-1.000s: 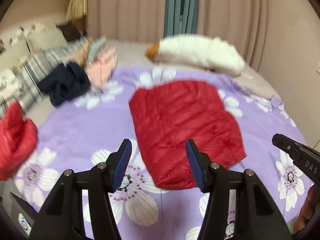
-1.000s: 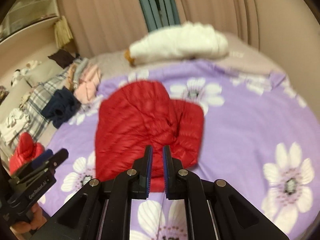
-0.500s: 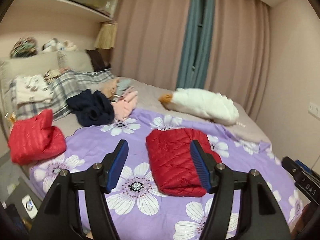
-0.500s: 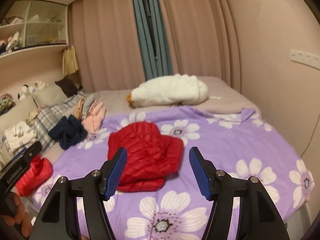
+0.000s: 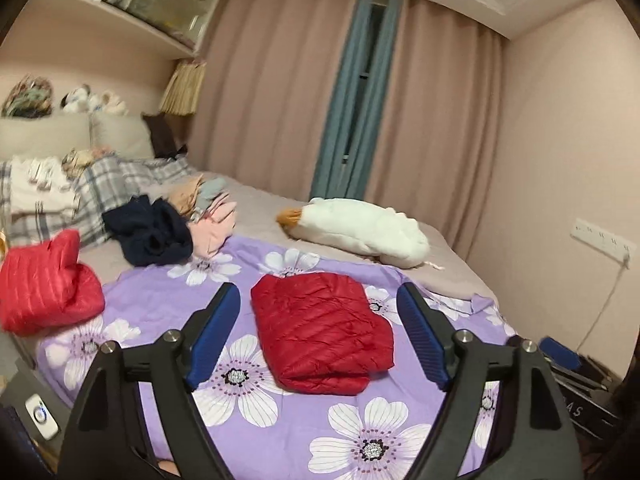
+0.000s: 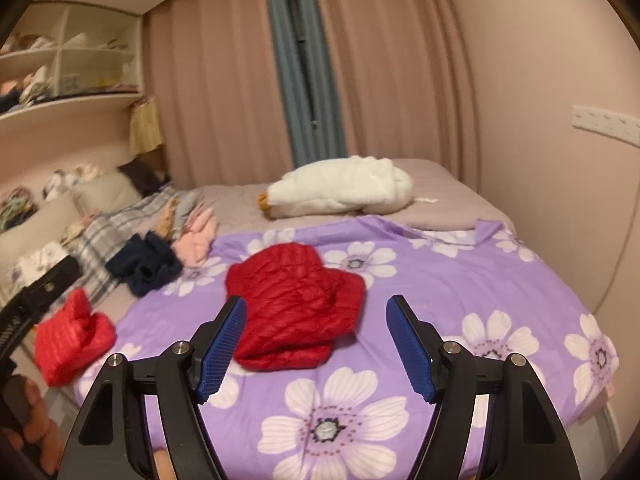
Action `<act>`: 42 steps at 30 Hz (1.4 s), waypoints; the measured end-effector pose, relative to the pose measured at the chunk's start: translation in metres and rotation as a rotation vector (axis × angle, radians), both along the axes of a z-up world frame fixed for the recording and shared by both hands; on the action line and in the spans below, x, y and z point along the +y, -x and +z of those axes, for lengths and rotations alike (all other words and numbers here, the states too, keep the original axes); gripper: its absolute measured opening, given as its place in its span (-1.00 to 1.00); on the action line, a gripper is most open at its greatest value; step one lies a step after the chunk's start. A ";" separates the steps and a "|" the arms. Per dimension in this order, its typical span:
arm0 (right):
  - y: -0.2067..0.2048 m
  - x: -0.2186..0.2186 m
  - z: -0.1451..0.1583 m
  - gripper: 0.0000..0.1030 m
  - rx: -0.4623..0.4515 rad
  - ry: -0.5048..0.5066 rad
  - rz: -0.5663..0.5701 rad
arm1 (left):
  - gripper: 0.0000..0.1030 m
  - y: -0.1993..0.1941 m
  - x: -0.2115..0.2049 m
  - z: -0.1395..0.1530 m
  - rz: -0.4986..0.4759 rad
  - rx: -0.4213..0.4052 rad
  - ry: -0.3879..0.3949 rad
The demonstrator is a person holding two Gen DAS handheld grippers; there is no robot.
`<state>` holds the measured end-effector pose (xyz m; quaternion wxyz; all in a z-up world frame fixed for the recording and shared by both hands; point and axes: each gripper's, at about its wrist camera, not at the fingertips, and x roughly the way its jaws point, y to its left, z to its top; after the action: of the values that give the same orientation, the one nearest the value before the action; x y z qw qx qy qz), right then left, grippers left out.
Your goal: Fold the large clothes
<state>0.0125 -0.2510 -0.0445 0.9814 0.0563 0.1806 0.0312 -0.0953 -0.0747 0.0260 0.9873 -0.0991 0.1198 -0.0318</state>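
A folded red quilted jacket (image 5: pixel 320 332) (image 6: pixel 294 314) lies on the purple flowered sheet (image 5: pixel 280 432) (image 6: pixel 440 280) in the middle of the bed. My left gripper (image 5: pixel 318 336) hangs well back from it, above the bed's near edge; its jaws are opening and nothing is between them. My right gripper (image 6: pixel 316 344) is likewise drawn back and raised, its jaws opening with nothing between them. A second folded red jacket (image 5: pixel 44 284) (image 6: pixel 72 338) sits at the left edge of the bed.
A navy garment (image 5: pixel 150 232), pink clothes (image 5: pixel 214 228) and plaid bedding (image 5: pixel 96 196) lie at the back left. A white plush goose (image 5: pixel 360 232) (image 6: pixel 340 186) rests at the far side. Curtains (image 5: pixel 304 92) and a pink wall with sockets (image 5: pixel 600 236) close in behind and right.
Both grippers let go of the red jacket, opened wide and pulled back and up from the bed. The jacket stays folded on the sheet.
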 end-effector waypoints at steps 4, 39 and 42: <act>0.007 0.004 0.001 0.51 -0.019 0.023 0.001 | 0.67 0.011 0.003 0.003 0.045 -0.036 0.010; 0.020 -0.002 0.001 0.98 -0.101 0.055 -0.140 | 1.00 0.000 0.025 0.004 0.087 -0.010 0.130; 0.021 -0.004 0.002 0.98 -0.095 0.040 -0.138 | 1.00 0.001 0.020 0.004 0.076 -0.005 0.114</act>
<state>-0.0083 -0.2553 -0.0426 0.9896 0.0473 0.1303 -0.0373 -0.0959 -0.0542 0.0296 0.9808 -0.1597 0.1117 -0.0011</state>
